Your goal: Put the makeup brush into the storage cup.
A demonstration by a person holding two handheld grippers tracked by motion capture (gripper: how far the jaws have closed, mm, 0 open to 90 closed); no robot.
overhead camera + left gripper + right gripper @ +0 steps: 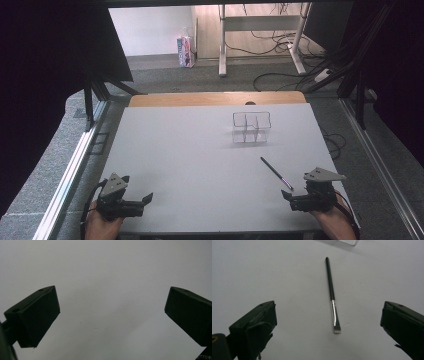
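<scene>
High view: grey tabletop (190, 150) with a wooden strip along its far edge. Left tool (148, 198) sits at the near left corner, held by the person's left hand (102, 225), jaws pointing right across the tabletop. Right tool (287, 196) sits at the near right corner, held by the right hand (332, 225), jaws pointing left. Each carries a grey three-cornered plate on top.

A thin makeup brush (276, 173) lies flat on the tabletop, just beyond the right tool, running diagonally, far end up-left, near end close to the tool. Dark handle, silver ferrule, short flat bristle tip. Not touched by either tool.

A clear plastic organizer (251, 126) with several compartments stands upright at the far right-centre of the tabletop, well apart from both tools and beyond the brush. Compartments look empty, hard to tell through the clear walls.

Left gripper view: left tool (112, 302) jaws spread wide, nothing between them, bare grey tabletop under them.

Right gripper view: right tool (328, 315) jaws spread wide, the makeup brush (332, 295) lies on the tabletop in the gap between them, bristle end nearest the camera, handle pointing away. Neither jaw touches it. A corner of the clear organizer (348, 242) peeks in at the top edge.

Background in the high view: carpeted floor, a white desk frame (260, 35) with loose cables (280, 45), a small carton (185, 51) by the wall.
</scene>
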